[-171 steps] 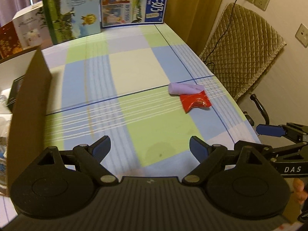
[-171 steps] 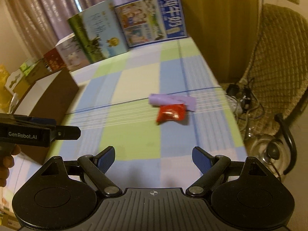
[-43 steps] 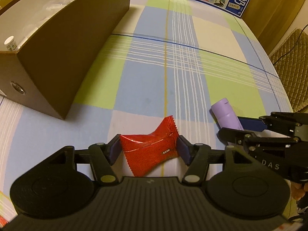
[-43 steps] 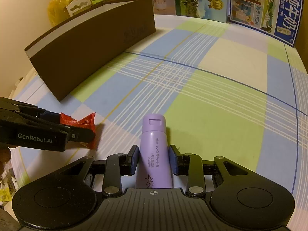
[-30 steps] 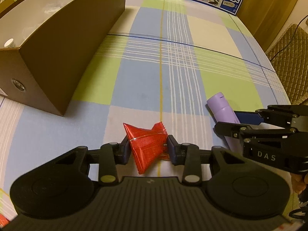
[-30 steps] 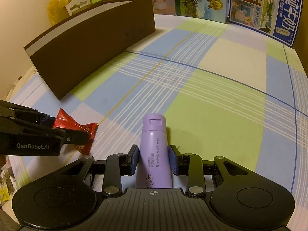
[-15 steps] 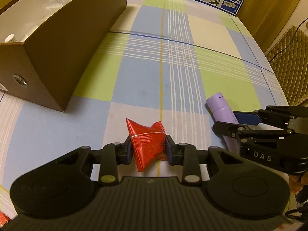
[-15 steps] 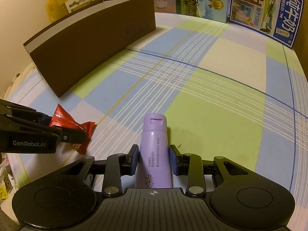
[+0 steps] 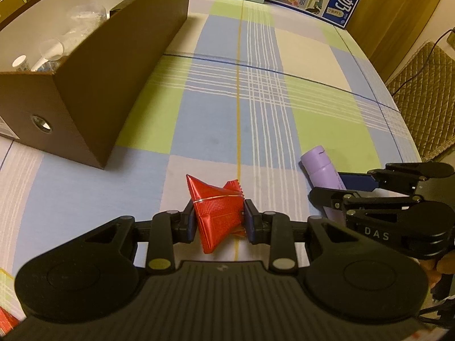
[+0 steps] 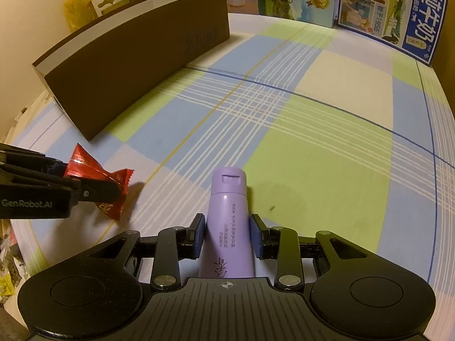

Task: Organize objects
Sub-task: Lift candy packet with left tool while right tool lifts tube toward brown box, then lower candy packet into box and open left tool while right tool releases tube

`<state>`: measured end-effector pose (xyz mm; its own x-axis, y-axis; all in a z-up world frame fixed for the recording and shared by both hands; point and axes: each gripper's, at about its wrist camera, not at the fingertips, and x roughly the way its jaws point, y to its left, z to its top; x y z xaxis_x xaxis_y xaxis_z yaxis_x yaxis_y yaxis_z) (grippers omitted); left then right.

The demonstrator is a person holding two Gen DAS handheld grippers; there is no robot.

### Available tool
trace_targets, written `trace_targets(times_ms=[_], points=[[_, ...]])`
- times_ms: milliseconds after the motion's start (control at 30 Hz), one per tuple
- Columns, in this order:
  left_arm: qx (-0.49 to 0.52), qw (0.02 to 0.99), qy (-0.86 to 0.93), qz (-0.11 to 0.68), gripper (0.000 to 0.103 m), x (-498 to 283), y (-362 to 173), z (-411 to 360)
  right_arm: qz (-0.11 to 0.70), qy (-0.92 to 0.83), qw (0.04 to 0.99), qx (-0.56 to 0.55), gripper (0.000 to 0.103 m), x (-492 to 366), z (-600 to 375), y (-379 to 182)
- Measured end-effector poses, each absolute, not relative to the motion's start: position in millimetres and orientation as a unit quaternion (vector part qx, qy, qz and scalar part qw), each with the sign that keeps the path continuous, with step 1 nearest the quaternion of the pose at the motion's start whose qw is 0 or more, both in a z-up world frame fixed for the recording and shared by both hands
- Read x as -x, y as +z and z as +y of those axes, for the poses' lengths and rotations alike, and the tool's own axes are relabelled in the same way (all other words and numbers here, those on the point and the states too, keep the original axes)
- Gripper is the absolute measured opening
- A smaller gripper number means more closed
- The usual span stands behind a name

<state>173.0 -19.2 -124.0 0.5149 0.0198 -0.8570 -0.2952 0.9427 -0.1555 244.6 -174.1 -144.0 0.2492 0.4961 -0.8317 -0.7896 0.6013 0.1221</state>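
My left gripper [image 9: 219,221] is shut on a red foil snack packet [image 9: 217,211], held just above the checked tablecloth near its front edge. The packet also shows in the right wrist view [image 10: 93,176], pinched by the left gripper [image 10: 85,184]. My right gripper [image 10: 227,237] is shut on a purple tube [image 10: 227,221] with its cap pointing forward. In the left wrist view the tube [image 9: 321,167] sticks out of the right gripper [image 9: 338,187] at the right. A long brown cardboard box [image 9: 93,79] stands open at the left.
The box [image 10: 136,65] holds plastic cups and small bottles [image 9: 51,51]. Milk cartons [image 10: 389,11] stand along the table's far edge. A wicker chair [image 9: 421,85] stands beyond the table's right edge. Yellow and green packages [image 10: 93,2] lie behind the box.
The left gripper has closed tighter on the red packet and lifted it slightly. The right gripper has kept hold of the purple tube. Both have drifted a little toward the box.
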Motion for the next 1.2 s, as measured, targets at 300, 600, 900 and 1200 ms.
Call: trace_targets(times_ms=[300,600,900,1200], points=[[0.152,0.868,0.079,0.465,0.027,-165,-96,-9,0.475,0.414,0.769,0.109,0.030,-248,-176,-128],[0.161,0.891,0.060,0.420,0.027,-154,-46,10,0.464,0.438,0.770,0.032,0.030,-250,-155,-78],[0.165,0.901,0.100,0.388,0.027,-144,-5,73,0.434,0.498,0.751,-0.003,0.030,-240,-87,-33],[0.146,0.899,0.152,0.384,0.027,-153,6,152,0.408,0.527,0.745,-0.003,0.030,-232,2,-13]])
